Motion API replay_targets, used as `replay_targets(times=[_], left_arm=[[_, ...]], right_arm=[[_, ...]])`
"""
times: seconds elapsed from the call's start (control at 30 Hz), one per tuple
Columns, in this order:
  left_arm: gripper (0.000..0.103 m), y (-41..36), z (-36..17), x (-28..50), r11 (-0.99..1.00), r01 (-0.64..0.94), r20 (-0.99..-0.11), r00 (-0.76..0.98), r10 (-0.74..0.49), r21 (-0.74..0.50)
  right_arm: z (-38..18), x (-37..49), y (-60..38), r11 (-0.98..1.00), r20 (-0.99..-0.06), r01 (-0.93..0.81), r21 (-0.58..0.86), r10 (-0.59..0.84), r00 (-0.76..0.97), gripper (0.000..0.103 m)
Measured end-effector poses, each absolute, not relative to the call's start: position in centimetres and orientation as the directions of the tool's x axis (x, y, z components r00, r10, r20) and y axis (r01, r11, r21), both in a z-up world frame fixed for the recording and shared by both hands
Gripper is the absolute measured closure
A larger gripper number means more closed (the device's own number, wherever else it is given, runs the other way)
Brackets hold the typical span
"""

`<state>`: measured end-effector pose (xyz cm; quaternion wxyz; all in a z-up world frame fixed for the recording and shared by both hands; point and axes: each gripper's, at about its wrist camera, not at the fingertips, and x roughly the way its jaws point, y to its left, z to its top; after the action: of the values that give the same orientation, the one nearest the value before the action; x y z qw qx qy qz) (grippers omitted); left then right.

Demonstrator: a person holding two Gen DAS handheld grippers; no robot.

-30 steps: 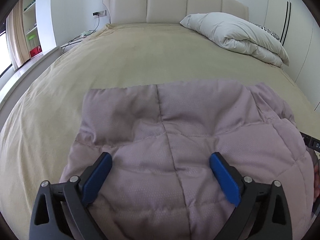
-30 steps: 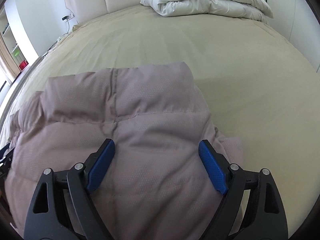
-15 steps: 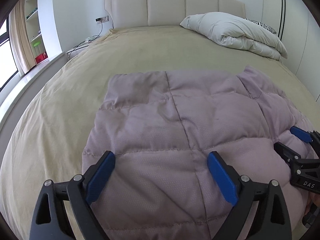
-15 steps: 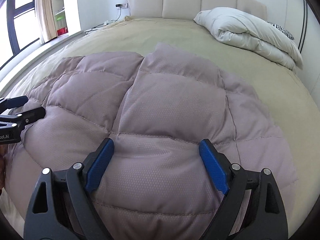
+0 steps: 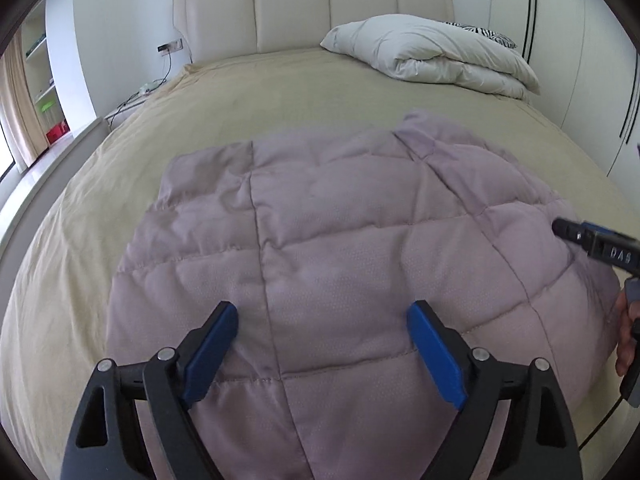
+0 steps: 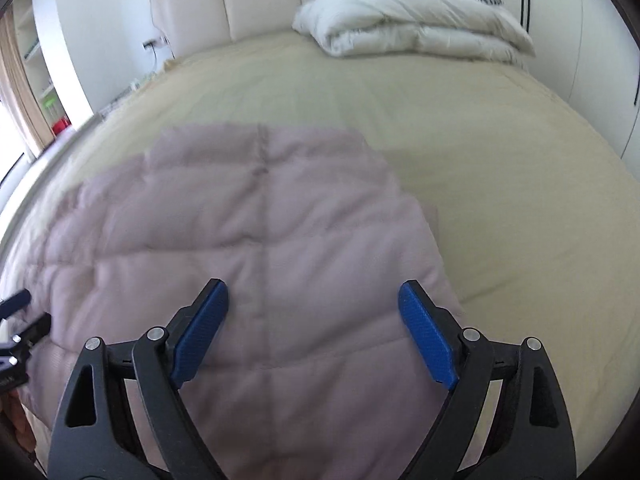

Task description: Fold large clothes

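A mauve quilted padded garment (image 5: 340, 232) lies spread on the beige bed cover (image 5: 280, 92), its near part bulging up. My left gripper (image 5: 322, 308) hovers over its near middle. The jaws are wide but closing, with no cloth pinched between the blue pads. In the right wrist view the garment (image 6: 260, 240) fills the lower left, and my right gripper (image 6: 313, 285) stands open above its right half, holding nothing. One finger of the right gripper (image 5: 564, 228) shows at the far right of the left wrist view. The left gripper's fingers (image 6: 18, 300) show at the left edge of the right wrist view.
A folded white duvet (image 5: 432, 56) lies at the head of the bed on the right, below a cream padded headboard (image 5: 312, 12). A bedside ledge with cables (image 5: 148, 88) and shelves lie to the left. White wardrobe doors (image 5: 580, 60) stand to the right. Bare bed cover (image 6: 500, 160) spreads beyond the garment.
Both grippers have shifted sideways over the garment. The right wrist view now reaches its right edge and bare bed. The right gripper sits further out at the left wrist view's right edge.
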<state>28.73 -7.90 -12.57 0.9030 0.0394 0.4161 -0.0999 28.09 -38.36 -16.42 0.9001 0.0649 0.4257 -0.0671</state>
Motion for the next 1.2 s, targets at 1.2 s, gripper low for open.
replay_targets(times=[1.2], left_arm=[[0.005,3.5,-9.4,23.7,0.976,0.089,-0.674,0.711,-0.202,-0.198]], right_arm=[[-11.9,21.6,-40.6,0.951,-0.626,0.029,0.307,0.179,0.759,0.012]])
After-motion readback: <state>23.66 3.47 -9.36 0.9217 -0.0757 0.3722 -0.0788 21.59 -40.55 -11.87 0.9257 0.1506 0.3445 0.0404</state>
